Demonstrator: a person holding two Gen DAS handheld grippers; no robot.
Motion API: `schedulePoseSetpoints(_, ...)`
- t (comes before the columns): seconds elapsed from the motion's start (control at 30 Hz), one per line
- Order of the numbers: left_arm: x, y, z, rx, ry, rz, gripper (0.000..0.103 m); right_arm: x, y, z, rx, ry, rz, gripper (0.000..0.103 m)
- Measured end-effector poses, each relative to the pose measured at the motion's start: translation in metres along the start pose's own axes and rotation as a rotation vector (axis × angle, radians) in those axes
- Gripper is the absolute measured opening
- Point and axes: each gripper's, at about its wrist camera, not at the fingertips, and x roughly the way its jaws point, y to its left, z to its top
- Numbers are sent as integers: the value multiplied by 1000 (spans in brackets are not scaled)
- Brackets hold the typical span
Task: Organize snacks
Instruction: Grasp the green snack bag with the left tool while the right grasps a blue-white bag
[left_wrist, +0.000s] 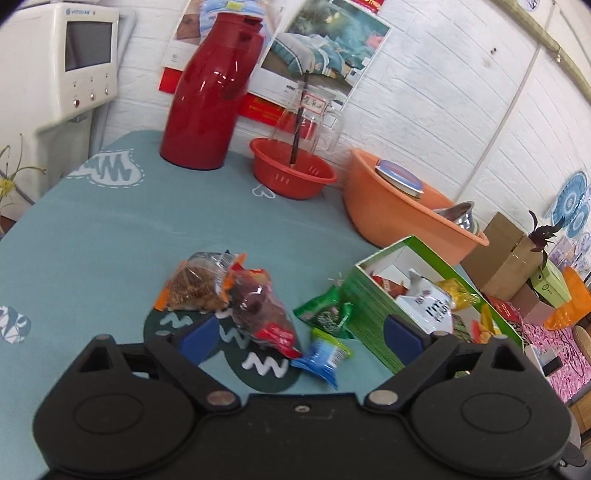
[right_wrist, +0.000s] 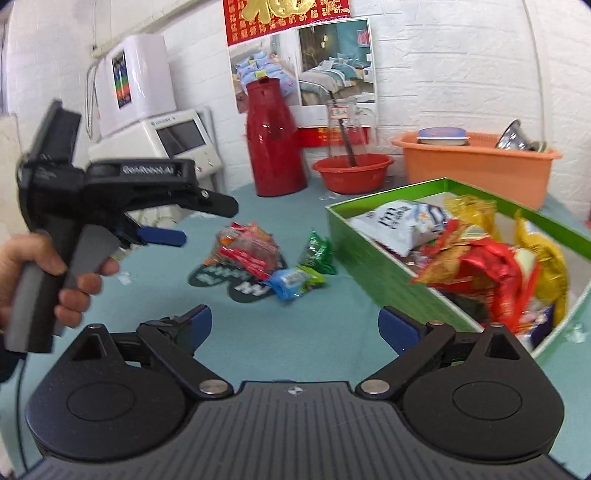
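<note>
Several snack packets lie loose on the teal tablecloth: a brown one (left_wrist: 194, 282), a dark red one (left_wrist: 260, 310), a green one (left_wrist: 327, 312) and a blue one (left_wrist: 323, 356). A green box (left_wrist: 369, 310) to their right holds several more packets. My left gripper (left_wrist: 301, 338) is open and empty, just above the loose packets. In the right wrist view the same pile (right_wrist: 251, 247), the blue packet (right_wrist: 293, 280) and the green box (right_wrist: 373, 254) show ahead. My right gripper (right_wrist: 295, 326) is open and empty, short of the pile. The hand-held left gripper (right_wrist: 162, 236) shows at left.
A red thermos (left_wrist: 210, 92), a red basin (left_wrist: 293, 171) with a glass jar, and an orange tub (left_wrist: 399, 210) stand along the back wall. A white appliance (left_wrist: 59, 66) stands at the far left. Cardboard boxes (left_wrist: 506, 254) sit beyond the green box.
</note>
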Motion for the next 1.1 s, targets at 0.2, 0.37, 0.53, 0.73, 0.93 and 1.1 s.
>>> schedulePoseSetpoints(0.2, 23, 9, 15, -16, 19, -38, 103, 21, 14, 3, -127, -28, 5, 103)
schedulePoseSetpoints(0.37, 35, 5, 24, 0, 17, -79, 103, 69, 18, 21, -186, 37, 11, 103)
schedulePoseSetpoints(0.53, 44, -1, 28, 33, 25, -116, 103, 120, 20, 26, -259, 95, -11, 103)
schedulePoseSetpoints(0.73, 65, -14, 28, 95, 64, -145, 103, 144, 12, 19, -276, 167, -47, 55)
schedulePoseSetpoints(0.93, 94, -32, 22, 189, 57, -140, 103, 102, -1, 3, -223, 171, -35, 55)
schedulePoseSetpoints(1.1, 115, -28, 14, 173, 48, -172, 103, 58, -12, -6, -177, 134, -24, 55)
